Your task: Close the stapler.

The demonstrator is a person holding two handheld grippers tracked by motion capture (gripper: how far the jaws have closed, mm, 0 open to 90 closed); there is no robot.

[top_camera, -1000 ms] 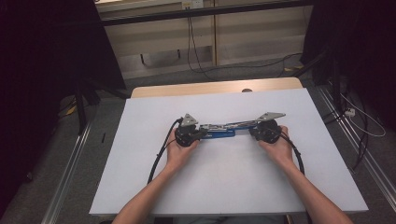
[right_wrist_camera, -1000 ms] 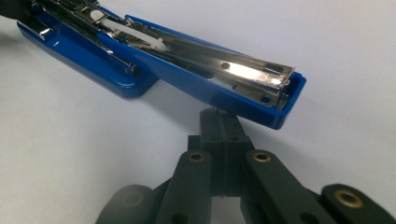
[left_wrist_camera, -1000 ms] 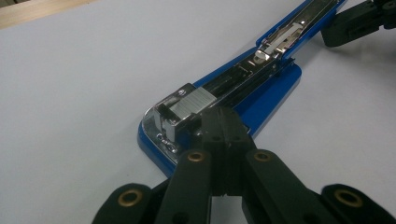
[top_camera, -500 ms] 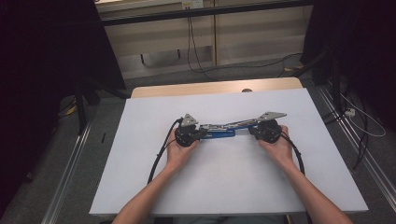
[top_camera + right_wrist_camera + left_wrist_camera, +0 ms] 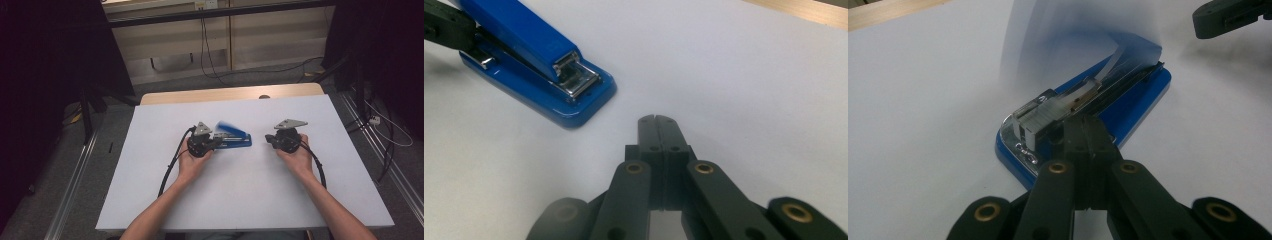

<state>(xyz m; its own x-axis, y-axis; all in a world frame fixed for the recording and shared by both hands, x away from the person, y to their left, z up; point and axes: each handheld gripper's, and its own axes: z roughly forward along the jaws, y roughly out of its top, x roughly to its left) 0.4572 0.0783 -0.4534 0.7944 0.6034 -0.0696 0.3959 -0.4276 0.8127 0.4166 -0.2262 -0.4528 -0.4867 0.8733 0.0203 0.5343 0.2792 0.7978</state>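
Mid-table: blue stapler [image 5: 234,139], top arm blurred, prob. raised.

My table [image 5: 150,200] fills the frame's middle, white top, bare wood strip along its far edge. Only the blue stapler [image 5: 234,140] lies on it, just above centre, its top blurred in the high view

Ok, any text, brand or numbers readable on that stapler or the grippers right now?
None can be read.
Blue stapler: no print shows on its top or base; its metal front plate bears small embossed marks, too blurred to read.
Left gripper and right gripper: plain black, no lettering.
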